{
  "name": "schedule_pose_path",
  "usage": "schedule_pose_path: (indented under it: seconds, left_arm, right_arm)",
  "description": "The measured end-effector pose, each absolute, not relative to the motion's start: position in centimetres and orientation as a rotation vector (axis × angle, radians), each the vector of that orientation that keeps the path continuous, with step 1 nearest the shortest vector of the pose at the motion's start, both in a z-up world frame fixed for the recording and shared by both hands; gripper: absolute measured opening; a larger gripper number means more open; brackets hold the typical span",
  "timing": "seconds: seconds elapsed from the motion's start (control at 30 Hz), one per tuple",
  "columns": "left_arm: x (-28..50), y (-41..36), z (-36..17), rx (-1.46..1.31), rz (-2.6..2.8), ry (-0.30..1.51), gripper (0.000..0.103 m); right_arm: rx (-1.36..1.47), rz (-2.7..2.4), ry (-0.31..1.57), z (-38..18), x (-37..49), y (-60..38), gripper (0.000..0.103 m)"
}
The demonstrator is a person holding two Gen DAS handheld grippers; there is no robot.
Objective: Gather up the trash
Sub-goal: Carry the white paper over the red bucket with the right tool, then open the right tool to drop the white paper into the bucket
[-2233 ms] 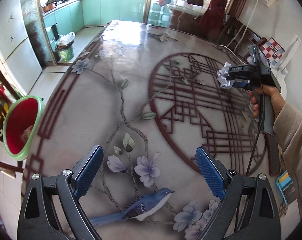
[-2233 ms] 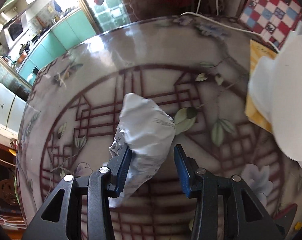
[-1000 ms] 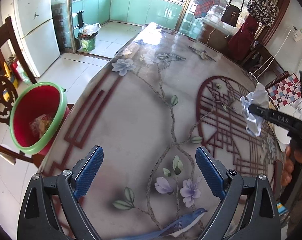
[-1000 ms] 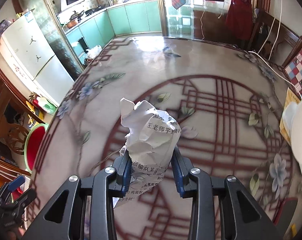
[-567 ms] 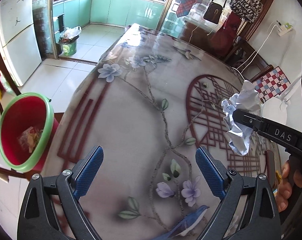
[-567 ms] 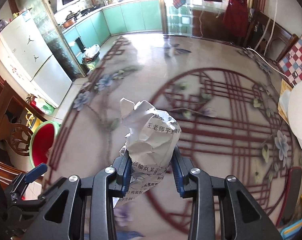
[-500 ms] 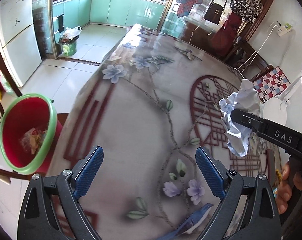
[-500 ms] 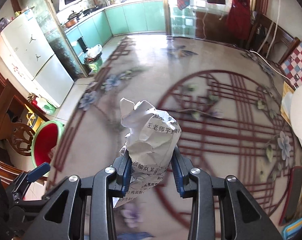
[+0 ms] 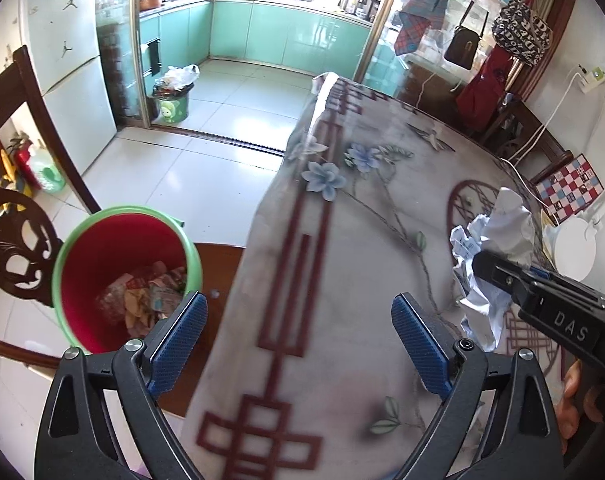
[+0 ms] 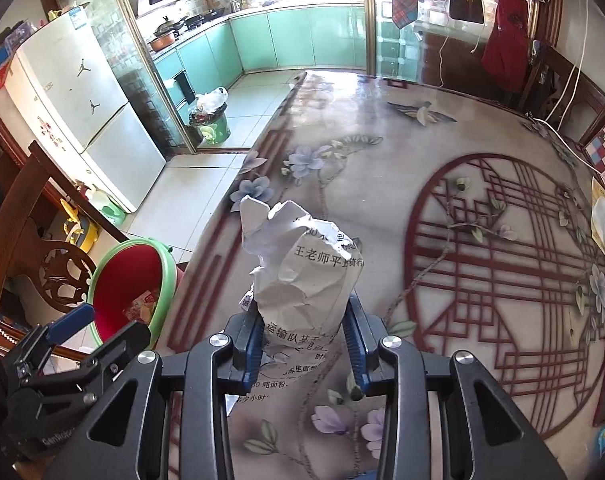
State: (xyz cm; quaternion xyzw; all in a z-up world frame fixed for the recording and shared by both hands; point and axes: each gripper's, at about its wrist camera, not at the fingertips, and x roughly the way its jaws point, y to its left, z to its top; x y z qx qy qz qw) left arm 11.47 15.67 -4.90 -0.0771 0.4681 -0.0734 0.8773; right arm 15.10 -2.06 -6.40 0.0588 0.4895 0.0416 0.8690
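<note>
Right wrist: right gripper [image 10: 304, 344] clamps crumpled paper [image 10: 302, 264] above table [image 10: 382, 184].

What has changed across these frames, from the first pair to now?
Both grippers travelled across the patterned table toward its edge by the red bucket with the green rim. The right gripper carried the crumpled printed paper ball with it, lifted off the tabletop. Unchanged: its grip on the paper, and the left gripper open and empty.
</note>
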Motion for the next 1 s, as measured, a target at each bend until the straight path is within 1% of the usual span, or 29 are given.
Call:
schedule_pose_path:
  seconds: [0.23, 0.47, 0.67, 0.8, 1.0]
  left_arm:
    - [11.6, 17.9, -5.2, -0.154, -0.111, 0.984, 0.094]
    - [11.3, 21.5, -5.6, -0.162, -0.019, 0.985, 0.094]
    - [10.6, 27.9, -6.6, -0.193, 0.149, 0.987, 0.094]
    - [9.2, 32.7, -7.7, -0.23, 0.278, 1.001, 0.094]
    - [6.9, 37.4, -8.3, -0.28, 0.402, 0.997, 0.094]
  right_arm:
    - [0.097, 0.137, 1.035, -7.1, 14.9, 1.0, 0.034]
    - [0.047, 0.252, 1.036, -7.6, 15.7, 6.7, 0.034]
    - [0.004, 0.376, 1.043, -8.9, 17.6, 12.7, 0.034]
    - [-0.022, 0.455, 1.07, -10.7, 19.1, 17.4, 0.035]
    - [-0.055, 0.511, 1.13, -13.7, 20.7, 22.3, 0.035]
